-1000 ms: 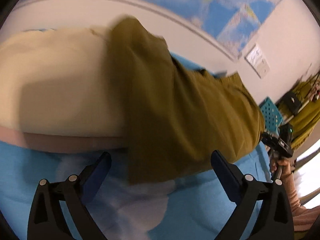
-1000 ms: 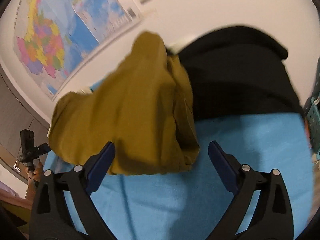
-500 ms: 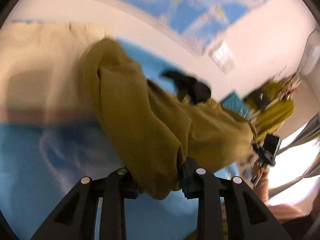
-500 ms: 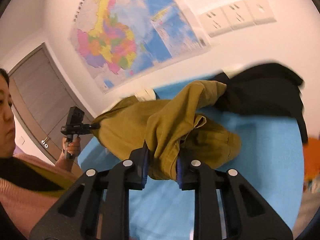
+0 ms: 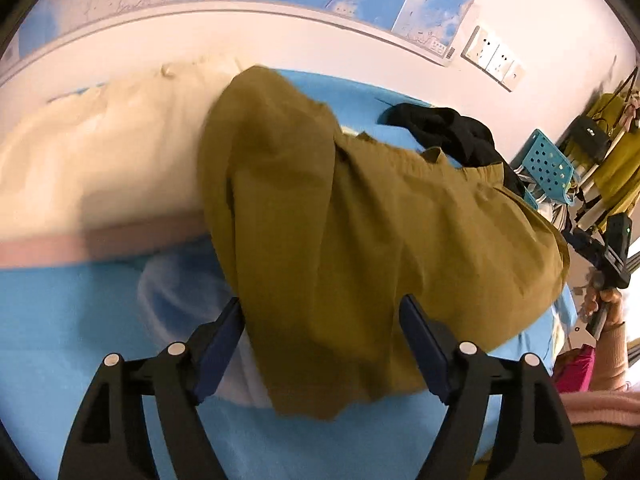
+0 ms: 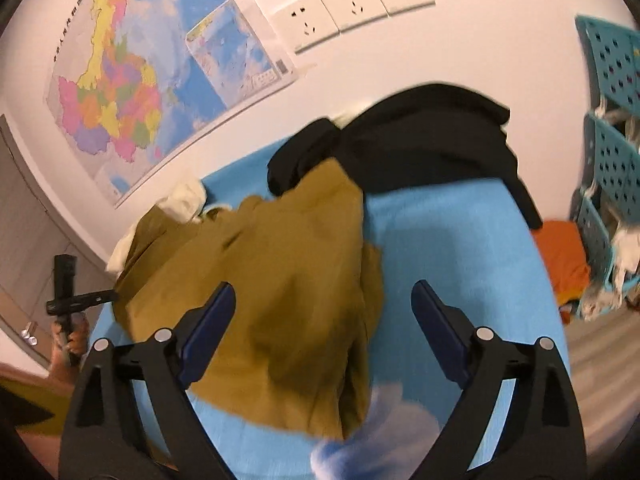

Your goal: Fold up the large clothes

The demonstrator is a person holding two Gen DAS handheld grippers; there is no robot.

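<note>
An olive-green garment [image 5: 360, 240] lies bunched on the blue table cover [image 5: 80, 340]. Its near edge reaches in between the jaws of my left gripper [image 5: 320, 302], which are opening; the pads stand clear of the cloth. In the right wrist view the same olive garment [image 6: 280, 280] spreads under and between the jaws of my right gripper [image 6: 323, 287], which are also opening wide with no pad pressing on it. Part of the olive cloth lies over a black garment [image 6: 432, 132] at the back.
A cream garment [image 5: 100, 160] lies at the left, partly under the olive one. A teal perforated basket [image 6: 616, 152] and an orange cloth [image 6: 564, 256] stand off the table's right end. The wall with a map and sockets [image 6: 348, 4] runs just behind.
Both grippers closed on the olive garment and lifted it half a second ago. Both have since let go, and the garment has dropped back onto the blue cover.
</note>
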